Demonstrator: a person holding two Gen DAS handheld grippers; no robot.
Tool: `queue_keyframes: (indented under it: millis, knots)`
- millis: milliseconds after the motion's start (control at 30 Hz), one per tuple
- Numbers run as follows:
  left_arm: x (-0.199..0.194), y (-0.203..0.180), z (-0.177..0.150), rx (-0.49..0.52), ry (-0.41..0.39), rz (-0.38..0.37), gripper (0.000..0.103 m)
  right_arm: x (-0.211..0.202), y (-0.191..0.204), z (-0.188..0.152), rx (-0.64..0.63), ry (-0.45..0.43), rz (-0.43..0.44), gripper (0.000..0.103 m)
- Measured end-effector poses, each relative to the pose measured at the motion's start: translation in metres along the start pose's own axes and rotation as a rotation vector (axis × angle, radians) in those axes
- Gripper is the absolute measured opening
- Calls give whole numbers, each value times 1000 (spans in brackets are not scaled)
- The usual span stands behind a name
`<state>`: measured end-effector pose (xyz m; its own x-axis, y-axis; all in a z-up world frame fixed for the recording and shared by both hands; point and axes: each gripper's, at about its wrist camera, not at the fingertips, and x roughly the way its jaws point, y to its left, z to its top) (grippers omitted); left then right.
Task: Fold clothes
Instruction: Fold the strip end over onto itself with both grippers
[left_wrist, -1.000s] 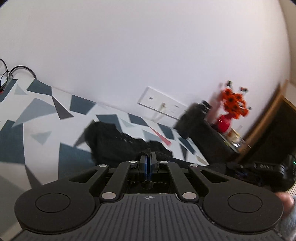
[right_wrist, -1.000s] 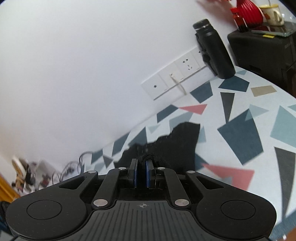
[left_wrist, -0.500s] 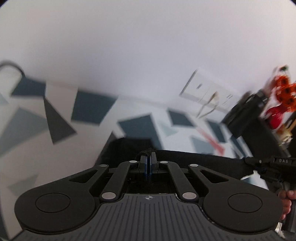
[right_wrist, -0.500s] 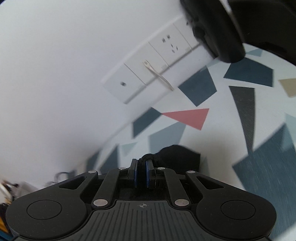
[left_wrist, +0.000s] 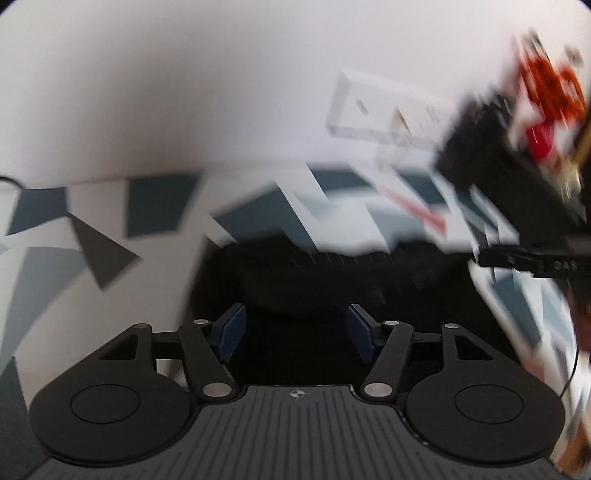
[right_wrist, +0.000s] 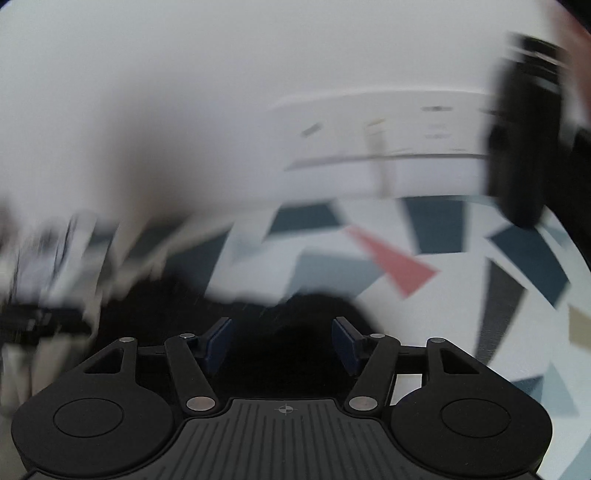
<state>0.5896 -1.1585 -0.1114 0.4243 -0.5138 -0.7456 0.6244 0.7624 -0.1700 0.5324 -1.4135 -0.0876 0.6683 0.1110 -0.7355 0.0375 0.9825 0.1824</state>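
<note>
We are looking down both claws at a black garment (left_wrist: 332, 280) lying on a worktop (left_wrist: 48, 266) covered in grey, blue and red shapes. Both views are smearing with motion.

The left claw (left_wrist: 295, 332) is standing wide, its jaws having just been opening. Its blue pads (left_wrist: 231, 328) are sitting apart with dark cloth showing between and beyond them, and neither pad is pressing on it. The garment is spreading from just ahead of the claw toward the wall (left_wrist: 184, 92), its far edge running roughly level across the view.

The right claw (right_wrist: 280, 343) is likewise standing wide, its jaws having just been opening too. Its pads (right_wrist: 218, 343) are framing the garment (right_wrist: 295, 321) without gripping it. Here the cloth is lying low in the view, just ahead of the claw, with the patterned worktop (right_wrist: 480, 332) open to the right.

A white socket plate (left_wrist: 388, 110) is sitting on the wall behind the garment, a black block (left_wrist: 476, 147) is standing at the worktop's far right, and blurred red flowers (left_wrist: 550, 88) are showing past it. In the left view we are also catching the other claw (left_wrist: 535, 258) reaching in from the right edge.
</note>
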Motion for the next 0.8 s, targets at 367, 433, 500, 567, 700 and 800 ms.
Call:
queue_keyframes:
  millis: [367,433,500,567,700,800]
  knots:
    - [58,28,52,-37,-101,168,62,66,-43,49,120,-80,-158,57]
    - [50,41,61,-119,-117,165,66,62,-58,62,182,-128,-164,59]
    - [40,54,68,-202,-126,153,78,52,-70,62,224,-144,-107,73]
    - [31,59,56,-240,-72,101,88,41,-81,53,262,-144,-24,98]
    - [22,59,21,-259,69,62,92,29,-89,18,297,-54,51,102]
    - [24,52,-2,-248,152,69,92,27,-79,-9,299,25,28,102]
